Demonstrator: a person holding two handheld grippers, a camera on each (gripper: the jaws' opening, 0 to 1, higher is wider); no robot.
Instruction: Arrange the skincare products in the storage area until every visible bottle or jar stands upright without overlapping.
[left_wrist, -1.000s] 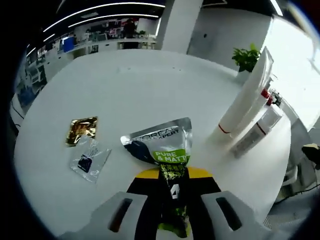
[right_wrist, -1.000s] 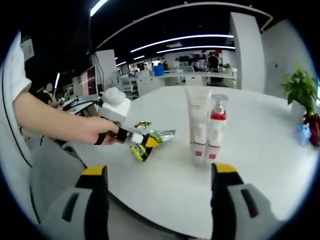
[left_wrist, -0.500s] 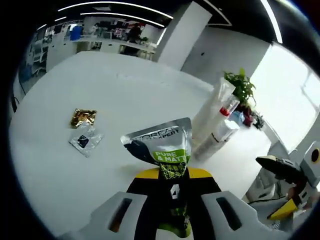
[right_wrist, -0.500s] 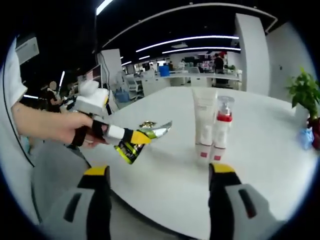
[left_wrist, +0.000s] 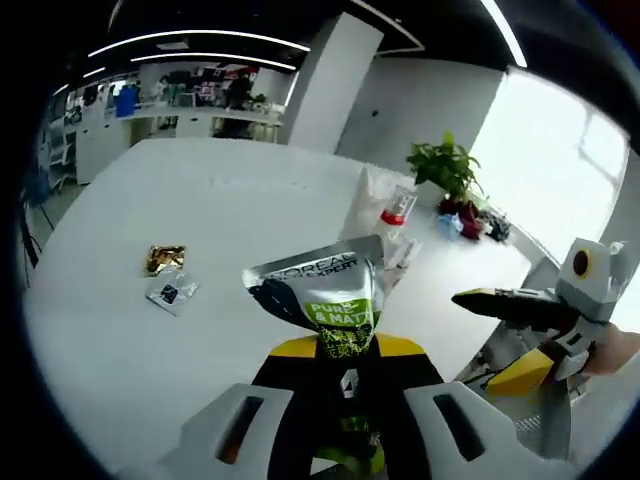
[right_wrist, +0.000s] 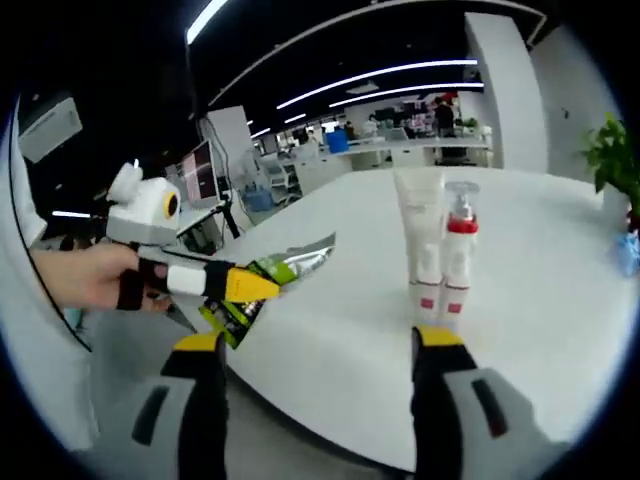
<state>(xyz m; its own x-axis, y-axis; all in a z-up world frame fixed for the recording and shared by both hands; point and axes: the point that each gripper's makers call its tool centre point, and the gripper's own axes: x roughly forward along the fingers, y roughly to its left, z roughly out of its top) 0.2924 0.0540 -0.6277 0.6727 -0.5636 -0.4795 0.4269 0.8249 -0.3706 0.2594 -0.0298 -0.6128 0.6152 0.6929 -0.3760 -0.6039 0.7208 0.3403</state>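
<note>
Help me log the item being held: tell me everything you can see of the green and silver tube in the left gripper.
The tube is a soft squeeze tube, looking like plastic, with a silver crimped end, a dark band, and a green panel reading "PURE & MATT". The left gripper is shut on it, yellow-tipped jaws pinching its lower part, the crimped end pointing away. In the right gripper view it is lifted clear of the white table, tilted, touching nothing else.

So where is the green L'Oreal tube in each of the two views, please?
Left gripper view: the green L'Oreal tube stands at centre, low, clamped between the left tongs.
Right gripper view: the tube is left of centre, above the table edge.
Shared landmark: the red-collared pump bottle beside the white tube.
</note>
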